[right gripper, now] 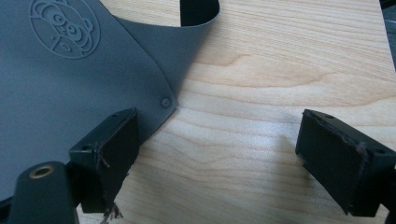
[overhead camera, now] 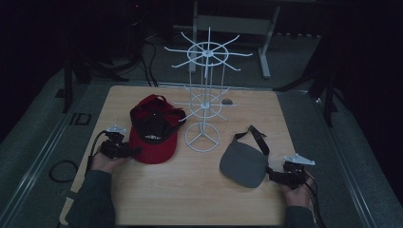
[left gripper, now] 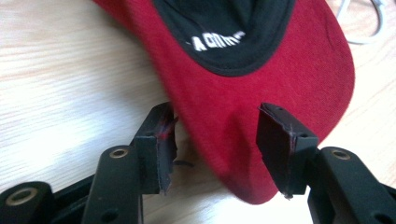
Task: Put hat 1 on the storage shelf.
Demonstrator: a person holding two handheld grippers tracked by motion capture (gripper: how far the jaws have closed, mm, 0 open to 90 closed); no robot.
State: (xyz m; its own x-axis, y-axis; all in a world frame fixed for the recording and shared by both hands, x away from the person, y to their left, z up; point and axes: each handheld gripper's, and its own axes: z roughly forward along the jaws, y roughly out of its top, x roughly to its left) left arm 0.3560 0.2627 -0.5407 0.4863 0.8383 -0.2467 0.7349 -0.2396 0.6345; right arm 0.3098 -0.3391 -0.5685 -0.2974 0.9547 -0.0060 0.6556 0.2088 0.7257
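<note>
- Left gripper [left gripper: 212, 149], at the table's [overhead camera: 190, 199] nine o'clock, jaws parted astride the red cap's [left gripper: 280, 88] brim; best closed squarely on it.
- Right gripper [right gripper: 217, 158], at four o'clock, gapes empty beside the grey visor [right gripper: 60, 88]; white rack [overhead camera: 203, 95] stands at twelve.

Table [overhead camera: 190, 199]: light wood top, square.
Rack [overhead camera: 203, 95]: white wire, upright at centre, round base, two tiers of spokes.
Red cap [overhead camera: 154, 130]: at 9 o'clock of the rack base, upside down, black lining up.
Grey visor [overhead camera: 244, 164]: at 4 o'clock of the base, strap [overhead camera: 259, 137] toward 12.
Small dark object [overhead camera: 227, 101]: at 1 o'clock, unclear.
</note>
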